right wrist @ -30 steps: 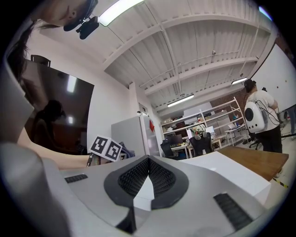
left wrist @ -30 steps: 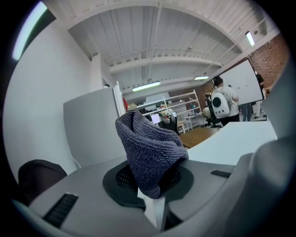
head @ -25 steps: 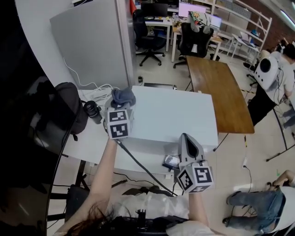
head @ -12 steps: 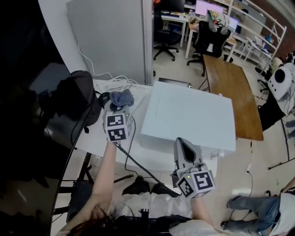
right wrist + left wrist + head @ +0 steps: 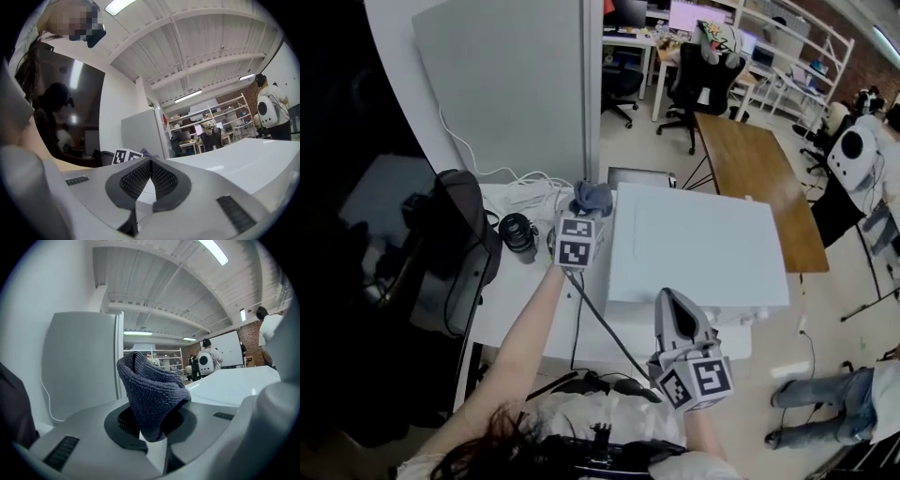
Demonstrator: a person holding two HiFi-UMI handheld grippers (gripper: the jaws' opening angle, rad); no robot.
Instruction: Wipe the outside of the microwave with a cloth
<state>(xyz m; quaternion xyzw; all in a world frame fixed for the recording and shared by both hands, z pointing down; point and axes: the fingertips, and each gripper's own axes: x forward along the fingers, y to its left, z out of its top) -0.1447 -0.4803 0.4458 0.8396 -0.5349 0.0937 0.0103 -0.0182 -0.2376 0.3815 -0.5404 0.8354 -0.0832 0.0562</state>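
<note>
Person pressing a gripper-held cloth toward a microwave's outer side.
The left gripper is clamping a bunched, dark blue-grey looped-pile cloth, so a soft folded wad is sticking out past the jaws for rubbing. The wad is sitting at ten o'clock of the smooth, glossy white box-shaped microwave, touching or just beside its far left corner. At six o'clock, the right gripper is hovering, its dark ribbed pads meeting on nothing, seemingly idle.

One microwave, one cloth, one camera lens, one wooden table, two grippers: left gripper, right gripper.
</note>
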